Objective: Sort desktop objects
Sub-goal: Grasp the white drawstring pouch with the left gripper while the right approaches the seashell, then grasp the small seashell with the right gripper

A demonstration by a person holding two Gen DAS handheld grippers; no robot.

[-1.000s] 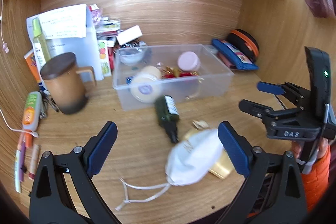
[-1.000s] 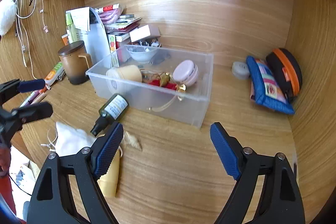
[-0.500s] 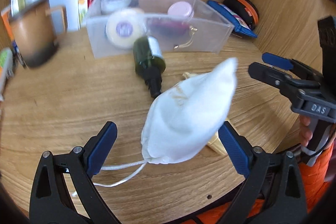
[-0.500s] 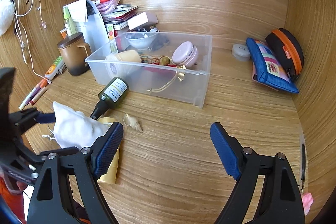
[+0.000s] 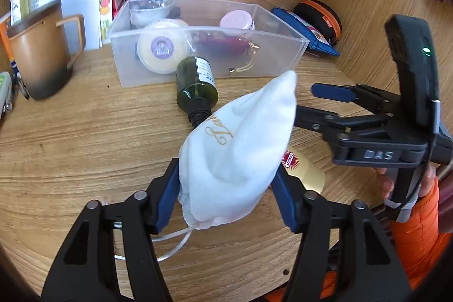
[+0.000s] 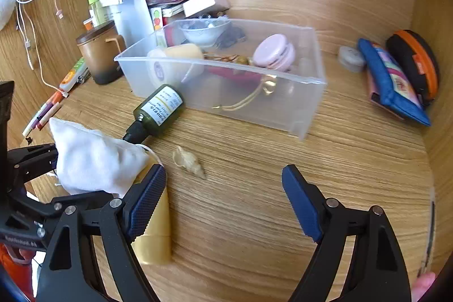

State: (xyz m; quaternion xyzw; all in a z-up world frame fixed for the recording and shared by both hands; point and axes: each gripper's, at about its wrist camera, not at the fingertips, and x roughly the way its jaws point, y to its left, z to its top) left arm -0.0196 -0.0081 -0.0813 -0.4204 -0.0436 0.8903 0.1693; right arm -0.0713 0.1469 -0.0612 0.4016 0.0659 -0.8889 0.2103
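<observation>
Pouch (image 5: 235, 149) of white cloth fills the lower centre of the left wrist view, pinched between the blue pads of the left gripper (image 5: 226, 188), whose jaws have just been closing onto it; its drawstring (image 5: 172, 242) trails toward the bottom of the frame. Just right of the pouch, partly under it, lies a yellow tube (image 5: 305, 171) on the desk (image 5: 85, 137). In the right wrist view the right gripper (image 6: 223, 203) stands wide with nothing between its pads, over bare wood in the lower middle of the frame; its left pad overlaps the yellow tube in that view. A small seashell (image 6: 188, 160) lies on the desk just above the gap between its fingers. Further up, a dark green bottle (image 5: 196, 81) lies on its side, cap toward the pouch, base against the front wall of a clear plastic bin (image 5: 283, 58). Inside the bin are a cream round jar (image 5: 162, 50), a pink round case (image 5: 237, 20), a small bowl (image 6: 205, 31) and a red item with a cord. At the left of the frame stands a brown mug (image 5: 39, 53). At the far right of the right wrist view, a blue pouch (image 6: 390, 84) leans beside an orange-trimmed black case (image 6: 416, 61).
</observation>
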